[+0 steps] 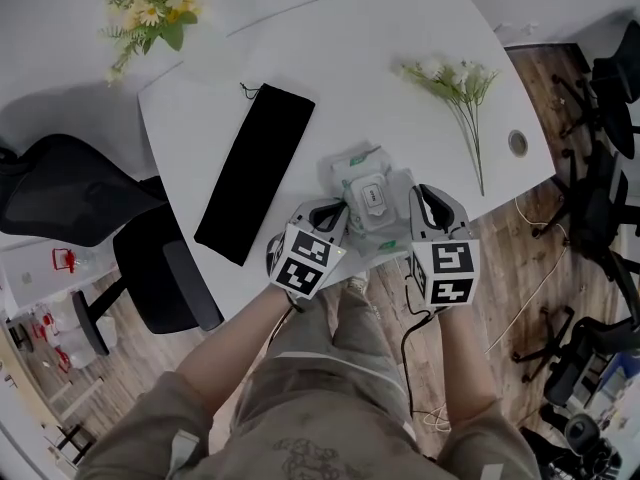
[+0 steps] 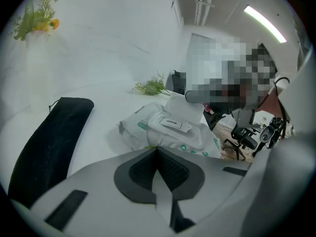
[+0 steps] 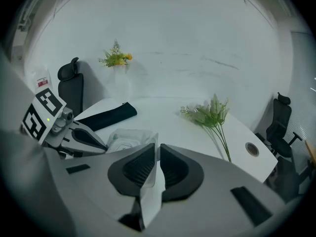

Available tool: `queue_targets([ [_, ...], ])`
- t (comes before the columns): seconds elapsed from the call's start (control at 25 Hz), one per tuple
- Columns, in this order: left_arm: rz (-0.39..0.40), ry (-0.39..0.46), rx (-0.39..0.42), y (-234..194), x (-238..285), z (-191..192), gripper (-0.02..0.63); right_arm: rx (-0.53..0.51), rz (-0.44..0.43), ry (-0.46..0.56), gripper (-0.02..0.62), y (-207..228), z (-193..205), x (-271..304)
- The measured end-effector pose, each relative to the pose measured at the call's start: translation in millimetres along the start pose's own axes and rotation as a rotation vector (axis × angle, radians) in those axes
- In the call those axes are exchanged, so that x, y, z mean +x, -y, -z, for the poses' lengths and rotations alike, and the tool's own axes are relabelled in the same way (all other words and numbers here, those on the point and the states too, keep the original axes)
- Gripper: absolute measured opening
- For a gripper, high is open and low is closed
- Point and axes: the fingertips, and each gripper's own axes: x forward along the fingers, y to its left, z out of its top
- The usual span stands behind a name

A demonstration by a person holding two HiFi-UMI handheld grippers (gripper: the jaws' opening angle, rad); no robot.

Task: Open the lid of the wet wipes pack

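The wet wipes pack (image 1: 368, 200) lies just right of the black pouch (image 1: 255, 168), with the left gripper (image 2: 157, 148) and right gripper (image 3: 158, 147) both clamped on its wrapper edges, so 1 should keep anchoring while the other regrips the lid (image 2: 170, 123).

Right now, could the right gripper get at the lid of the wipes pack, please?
Probably not at once: the right gripper is shut on an edge of the pack. The lid itself lies bare on top.
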Motion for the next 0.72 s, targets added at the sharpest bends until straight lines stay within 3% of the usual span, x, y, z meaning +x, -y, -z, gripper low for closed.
queue_targets([
  [0.4, 0.011, 0.007, -0.006, -0.4, 1.9, -0.4, 0.015, 0.114, 0.002, -0.055, 0.066, 17.8, 32.5, 28.8],
  [0.64, 0.039, 0.002, -0.1, -7.2, -2.4, 5.4, 0.015, 0.109, 0.007, 0.01, 0.057, 17.5, 5.7, 0.7],
  [0.72, 0.027, -0.012, -0.092, -12.1, -12.8, 4.3, 0.016, 0.113, -0.006, 0.049, 0.051, 16.2, -11.3, -14.2],
])
